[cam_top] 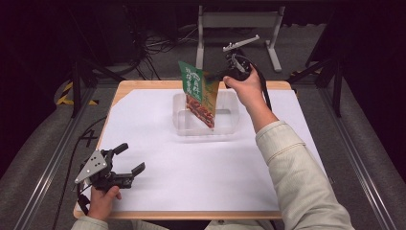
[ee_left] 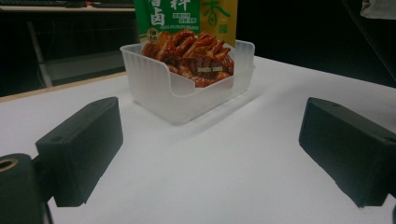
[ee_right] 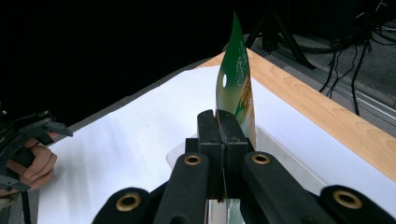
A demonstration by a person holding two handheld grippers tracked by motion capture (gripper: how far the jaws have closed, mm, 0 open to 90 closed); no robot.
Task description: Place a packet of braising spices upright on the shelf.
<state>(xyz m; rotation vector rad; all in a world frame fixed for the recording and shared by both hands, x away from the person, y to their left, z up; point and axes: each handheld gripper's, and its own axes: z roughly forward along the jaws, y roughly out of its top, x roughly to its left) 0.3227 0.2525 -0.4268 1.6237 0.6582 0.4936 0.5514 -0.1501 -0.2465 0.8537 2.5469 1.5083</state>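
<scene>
Right claw [cam_top: 214, 75]: clenched on the top edge of the snack bag [cam_top: 198, 93], jaws pressed flat together with the bag's thin edge pinched between them, as seen in the right gripper view [ee_right: 219, 140]. Held by the right hand [cam_top: 245, 86] above the far middle of the desk [cam_top: 201, 214], with the sleeve [cam_top: 297, 182] running back toward the near right edge.

Snack bag: hanging from that claw, tilted, green at the top and printed with red food below. Lower part inside the clear plastic bin [cam_top: 227, 112], upper part well above its rim. Whether the bottom edge touches the bin floor cannot be told. In the left gripper view, bag [ee_left: 194, 42] seen standing in the bin [ee_left: 154, 86] behind the notched front wall.

Clear plastic bin: resting on the white sheet [cam_top: 191, 167] that covers most of the desk, at the far middle.

Left claw [cam_top: 130, 158]: released, jaws spread wide with nothing between them, hovering low at the near left corner of the desk, well apart from the bin. Gripped from below by the left hand [cam_top: 103, 201]. Grey three-cornered plate [cam_top: 93, 164] on top.

Beyond the far edge of the desk: a white metal stand [cam_top: 239, 21] and loose cables [cam_top: 158, 45] on the floor.
</scene>
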